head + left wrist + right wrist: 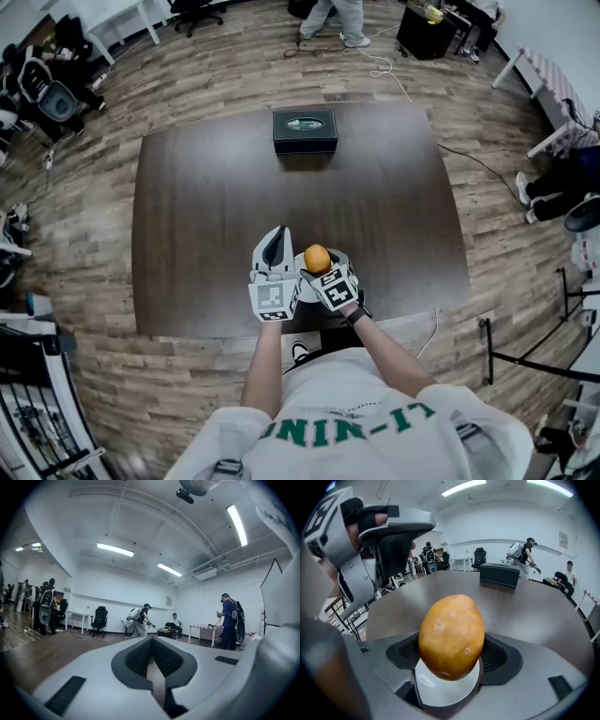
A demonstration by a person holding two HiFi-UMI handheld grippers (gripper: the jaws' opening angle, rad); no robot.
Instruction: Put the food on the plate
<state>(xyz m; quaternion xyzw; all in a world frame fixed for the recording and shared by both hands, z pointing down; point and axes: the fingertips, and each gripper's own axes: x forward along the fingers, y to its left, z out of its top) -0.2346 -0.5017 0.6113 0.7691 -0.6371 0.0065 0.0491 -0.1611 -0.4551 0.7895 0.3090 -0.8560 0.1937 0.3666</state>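
An orange-brown potato (317,258) (451,637) sits between the jaws of my right gripper (318,262) (452,667), which is shut on it and tilted downward. Directly under the potato lies a white plate (445,688), whose rim (339,255) peeks out near the table's front edge. My left gripper (275,246) (152,656) hovers just left of the potato, pointing level across the table. Its jaws are together with nothing held, and its body (384,531) shows in the right gripper view's upper left.
The dark brown table (216,206) carries a black box (305,130) (499,573) at its far edge. Around the table is wooden floor, with office chairs, desks and several people at the room's far side.
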